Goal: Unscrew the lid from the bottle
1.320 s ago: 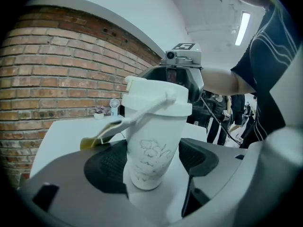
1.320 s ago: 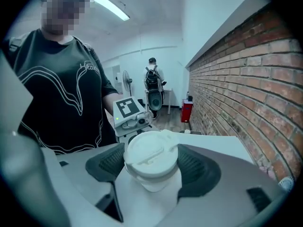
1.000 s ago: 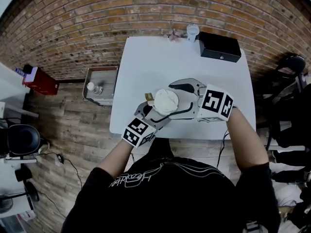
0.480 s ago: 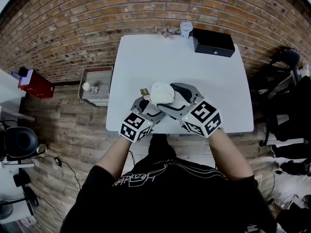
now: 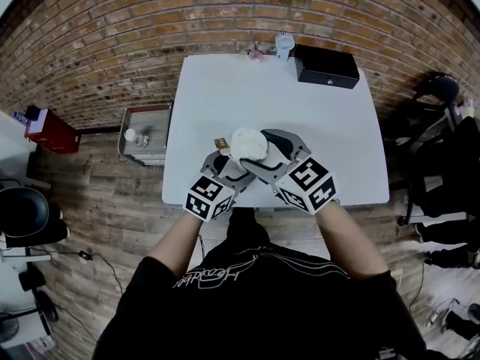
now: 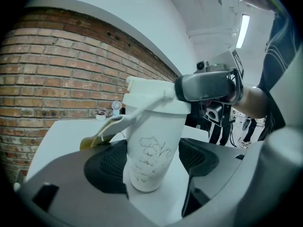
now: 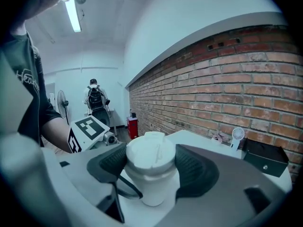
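Observation:
A white bottle (image 6: 150, 160) with a faint flower drawing stands on the white table (image 5: 225, 96) near its front edge. My left gripper (image 6: 151, 167) is shut on the bottle's body, a pad against each side. The bottle's white lid (image 7: 151, 155) sits between the pads of my right gripper (image 7: 151, 167), whose jaws are closing and touch both sides of it. In the head view the right gripper (image 5: 262, 154) wraps the lid (image 5: 247, 144) from the right, and the left gripper (image 5: 227, 165) comes in from the lower left. A carry strap with a yellowish tag (image 6: 102, 137) hangs off the lid.
At the table's far edge lie a black box (image 5: 326, 66) and a small white fan (image 5: 284, 45). A low metal cart (image 5: 142, 133) stands on the wooden floor left of the table, a red box (image 5: 51, 132) beyond it. A brick wall runs behind.
The right gripper has swung round the lid, its marker cube dropping toward me, and its jaws have drawn in onto the lid. The left gripper keeps its hold on the bottle.

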### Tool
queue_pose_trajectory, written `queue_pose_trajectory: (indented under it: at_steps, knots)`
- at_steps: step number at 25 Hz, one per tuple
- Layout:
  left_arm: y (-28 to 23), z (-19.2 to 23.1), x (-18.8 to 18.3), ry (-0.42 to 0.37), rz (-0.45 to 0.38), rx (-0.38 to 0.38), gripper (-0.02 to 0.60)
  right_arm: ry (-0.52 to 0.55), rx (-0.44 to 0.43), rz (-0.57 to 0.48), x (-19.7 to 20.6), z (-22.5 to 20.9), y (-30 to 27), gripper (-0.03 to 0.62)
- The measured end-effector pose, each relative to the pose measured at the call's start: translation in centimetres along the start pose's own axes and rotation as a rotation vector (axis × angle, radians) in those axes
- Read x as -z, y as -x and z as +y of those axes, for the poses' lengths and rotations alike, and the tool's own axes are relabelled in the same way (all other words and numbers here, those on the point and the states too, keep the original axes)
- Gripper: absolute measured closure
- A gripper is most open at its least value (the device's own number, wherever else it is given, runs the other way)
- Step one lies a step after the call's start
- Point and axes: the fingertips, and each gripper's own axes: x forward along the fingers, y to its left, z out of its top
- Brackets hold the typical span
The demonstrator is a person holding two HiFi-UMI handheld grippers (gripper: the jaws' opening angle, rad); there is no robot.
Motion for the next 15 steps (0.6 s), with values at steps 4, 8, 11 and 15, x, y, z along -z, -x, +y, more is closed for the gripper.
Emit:
queue_pose_trajectory:
  at_steps: [4, 8, 11, 15]
  knots:
    - [-0.02, -0.01, -0.02, -0.001, 0.010, 0.004, 0.219, 0.032, -0.071, 0.029, 0.05, 0.02, -0.06, 0.279]
    - [-0.04, -0.11, 0.08, -0.007, 0.023, 0.008, 0.219, 0.101, -0.197, 0.080, 0.29, 0.15, -0.07, 0.281]
    - [0.12, 0.07, 0.15, -0.013, 0.031, 0.011, 0.219, 0.180, -0.314, 0.127, 0.34, 0.35, -0.31, 0.281]
    - [0.16, -0.30, 0.35, -0.009, 0.042, 0.023, 0.219, 0.303, -0.487, 0.203, 0.69, 0.75, -0.18, 0.281]
